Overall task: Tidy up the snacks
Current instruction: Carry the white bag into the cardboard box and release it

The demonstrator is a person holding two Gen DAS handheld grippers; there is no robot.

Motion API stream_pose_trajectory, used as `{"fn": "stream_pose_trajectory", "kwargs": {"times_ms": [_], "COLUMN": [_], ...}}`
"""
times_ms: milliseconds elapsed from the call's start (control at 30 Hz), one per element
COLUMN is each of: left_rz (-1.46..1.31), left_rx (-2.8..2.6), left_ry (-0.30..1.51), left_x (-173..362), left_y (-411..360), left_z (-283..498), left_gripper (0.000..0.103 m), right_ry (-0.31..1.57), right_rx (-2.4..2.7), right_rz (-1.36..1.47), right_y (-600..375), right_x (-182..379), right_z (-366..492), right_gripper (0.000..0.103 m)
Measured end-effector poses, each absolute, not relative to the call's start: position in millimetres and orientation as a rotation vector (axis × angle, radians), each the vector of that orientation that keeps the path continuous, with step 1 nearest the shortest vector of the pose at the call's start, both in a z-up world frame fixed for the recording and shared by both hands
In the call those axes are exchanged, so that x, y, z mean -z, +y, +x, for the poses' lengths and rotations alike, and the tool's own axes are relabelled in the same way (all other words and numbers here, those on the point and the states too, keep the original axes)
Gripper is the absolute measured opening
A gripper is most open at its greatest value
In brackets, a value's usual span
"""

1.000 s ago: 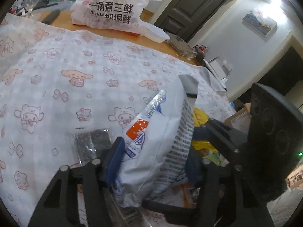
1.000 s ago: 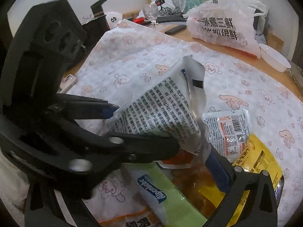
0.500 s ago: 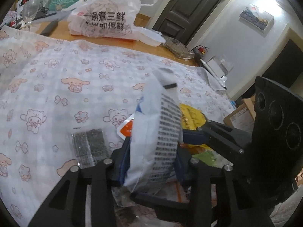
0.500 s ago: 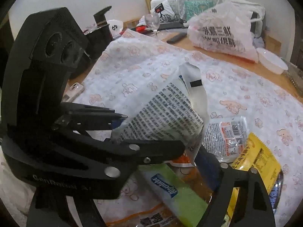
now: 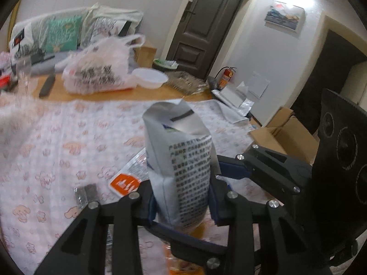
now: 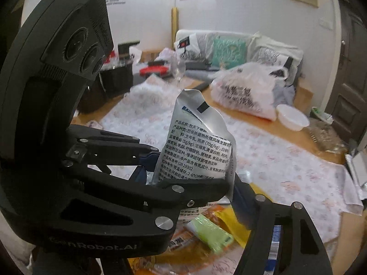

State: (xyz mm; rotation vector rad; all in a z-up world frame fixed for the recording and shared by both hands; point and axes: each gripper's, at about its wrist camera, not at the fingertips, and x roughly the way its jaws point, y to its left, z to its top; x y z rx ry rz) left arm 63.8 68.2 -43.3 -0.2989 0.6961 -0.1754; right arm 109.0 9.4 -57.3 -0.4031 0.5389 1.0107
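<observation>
Your left gripper (image 5: 182,202), jaws just closing, clamps the upright silver pouch (image 5: 183,160); your right gripper's (image 6: 195,183) jaws, narrowing, flank it, contact unclear.

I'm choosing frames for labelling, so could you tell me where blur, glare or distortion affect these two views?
Left wrist view: the tablecloth and white plastic bag are smeared, a ceiling light flares at top right, and the door bows. Right wrist view: the silver pouch has sharp print; the snack pile beneath blurs.
</observation>
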Motion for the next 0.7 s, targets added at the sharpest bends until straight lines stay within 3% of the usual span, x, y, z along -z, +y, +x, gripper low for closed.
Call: {"fn": "stream_pose_trajectory", "kwargs": {"times_ms": [400, 700], "left_rz": [-0.107, -0.011], "left_rx": [0.242, 0.370], "left_ry": [0.657, 0.701], "left_x": [-30.3, -40.5], "left_y": [-52.6, -160.0], "left_z": [71.5, 120.5], "left_gripper": [0.032, 0.032], "right_ry": [0.414, 0.405], "right_rx": [-0.922, -0.781], "right_rz": [-0.259, -0.153], "right_y": [-109.7, -218.5], "right_x": [-0.9, -7.3], "right_z": [95.4, 119.8], "right_gripper": [0.066, 0.066]}}
